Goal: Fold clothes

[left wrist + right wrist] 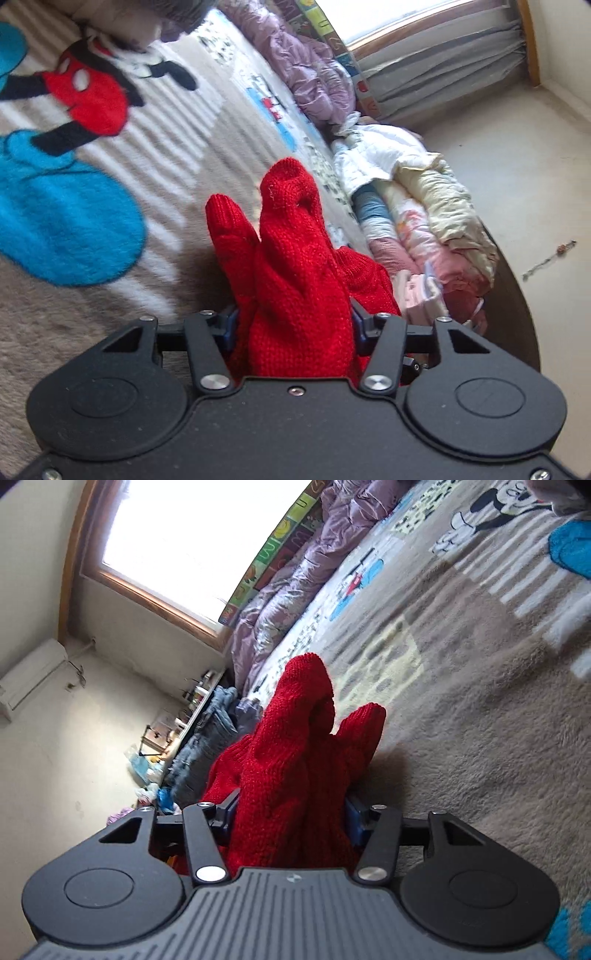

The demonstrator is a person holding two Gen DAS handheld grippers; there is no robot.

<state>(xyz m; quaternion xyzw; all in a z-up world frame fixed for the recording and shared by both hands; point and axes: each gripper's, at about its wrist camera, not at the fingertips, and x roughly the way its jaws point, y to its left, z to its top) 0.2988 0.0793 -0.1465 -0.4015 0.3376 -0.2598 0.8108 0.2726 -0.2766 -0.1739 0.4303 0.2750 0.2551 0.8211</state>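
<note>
While both the left gripper (pixel 293 325) and the right gripper (pixel 291 808) have their fingers clamped on bunched folds of the red knit garment (pixel 291 258), lifted above the patterned blanket (pixel 110 229), no fold looks made yet, so most folding remains.
</note>
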